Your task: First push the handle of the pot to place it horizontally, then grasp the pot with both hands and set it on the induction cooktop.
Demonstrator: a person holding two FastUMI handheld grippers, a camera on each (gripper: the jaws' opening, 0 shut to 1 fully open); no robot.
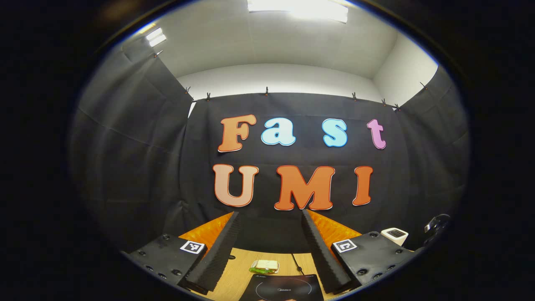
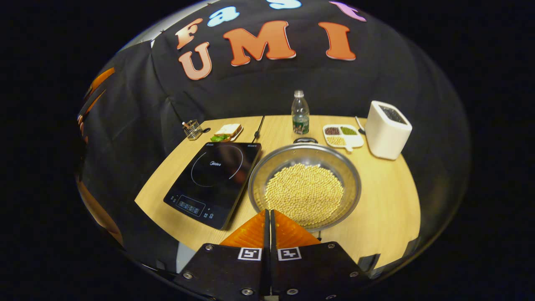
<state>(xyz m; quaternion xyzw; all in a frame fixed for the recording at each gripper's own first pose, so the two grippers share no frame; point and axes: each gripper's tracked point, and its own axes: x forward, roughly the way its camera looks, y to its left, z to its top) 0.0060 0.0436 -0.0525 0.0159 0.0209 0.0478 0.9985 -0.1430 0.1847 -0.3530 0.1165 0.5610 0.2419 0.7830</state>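
Pot (image 2: 305, 186) handles lie near-far, just beside the cooktop (image 2: 213, 182).

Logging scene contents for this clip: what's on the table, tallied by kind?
Cookware: 2, pot and induction cooktop
Food: 2, sandwich and divided dish
Containers: 3, bottle, white bin, small glass holder
Total: 7

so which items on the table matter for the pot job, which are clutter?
Job: pot, its handle, cooktop.
Clutter: bottle, sandwich, divided dish, white container, wire holder.
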